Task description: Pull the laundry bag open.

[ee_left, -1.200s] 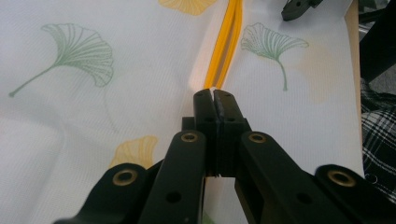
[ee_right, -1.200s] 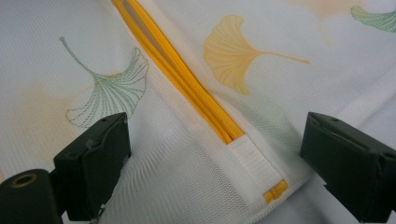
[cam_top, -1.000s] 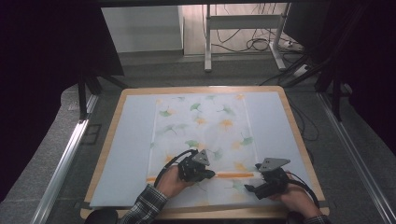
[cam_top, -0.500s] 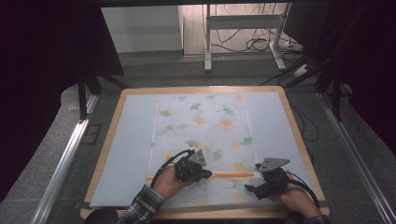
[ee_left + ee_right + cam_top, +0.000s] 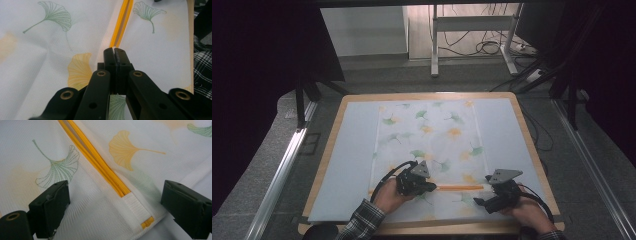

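Observation:
A white mesh bag [image 5: 427,135] printed with ginkgo leaves lies flat on the pale mat. A yellow zipper [image 5: 459,188] runs across its near end. My left gripper [image 5: 431,187] sits at the zipper's left part. In the left gripper view it [image 5: 115,51] is shut right on the zipper line [image 5: 122,20]; the pull is hidden between the jaws. My right gripper [image 5: 478,202] rests at the zipper's right end. In the right gripper view it [image 5: 116,205] is open, with its jaws on either side of the zipper's end [image 5: 120,190] and the white end tab [image 5: 136,208].
The mat [image 5: 347,160] covers a wooden board [image 5: 532,150] whose edge shows all around. Beyond the table are a dark floor, a metal frame's legs [image 5: 434,40] and cables [image 5: 492,47]. A plaid sleeve [image 5: 362,225] comes in at the bottom left.
My left gripper has edged slightly left along the zipper. The right gripper has stayed at the zipper's end.

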A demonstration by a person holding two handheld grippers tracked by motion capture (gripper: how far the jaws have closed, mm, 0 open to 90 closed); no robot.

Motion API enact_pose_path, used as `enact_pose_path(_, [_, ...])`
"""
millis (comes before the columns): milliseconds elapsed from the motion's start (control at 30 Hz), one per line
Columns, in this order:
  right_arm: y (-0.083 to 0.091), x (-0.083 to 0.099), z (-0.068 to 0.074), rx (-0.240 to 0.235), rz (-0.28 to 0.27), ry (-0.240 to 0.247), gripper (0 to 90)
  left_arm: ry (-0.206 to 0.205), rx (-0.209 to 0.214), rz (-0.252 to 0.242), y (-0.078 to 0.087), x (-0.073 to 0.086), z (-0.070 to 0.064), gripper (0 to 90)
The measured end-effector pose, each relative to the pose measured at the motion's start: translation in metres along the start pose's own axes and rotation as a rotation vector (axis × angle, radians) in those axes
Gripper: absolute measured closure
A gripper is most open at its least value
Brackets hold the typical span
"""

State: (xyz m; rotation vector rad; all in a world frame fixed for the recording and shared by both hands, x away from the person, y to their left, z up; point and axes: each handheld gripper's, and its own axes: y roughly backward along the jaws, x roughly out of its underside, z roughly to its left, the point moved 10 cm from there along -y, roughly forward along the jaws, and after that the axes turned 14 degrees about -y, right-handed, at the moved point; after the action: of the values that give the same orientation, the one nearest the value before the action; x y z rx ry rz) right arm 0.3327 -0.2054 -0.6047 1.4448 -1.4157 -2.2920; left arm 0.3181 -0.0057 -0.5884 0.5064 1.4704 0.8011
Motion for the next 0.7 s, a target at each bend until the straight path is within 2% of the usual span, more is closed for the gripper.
enact_pose_path(433, [0.0, 0.0, 0.0, 0.002, 0.001, -0.005, 8.5, 0.005, -0.009, 0.009, 0.007, 0.005, -0.001, 90.0])
enact_pose_path(600, [0.0, 0.0, 0.0, 0.003, 0.001, -0.006, 8.5, 0.02, -0.009, -0.009, 0.01, 0.007, -0.001, 90.0])
enact_pose_path(700, [0.0, 0.0, 0.0, 0.003, 0.001, -0.006, 8.5, 0.02, -0.018, 0.004, 0.011, 0.01, 0.0, 90.0])
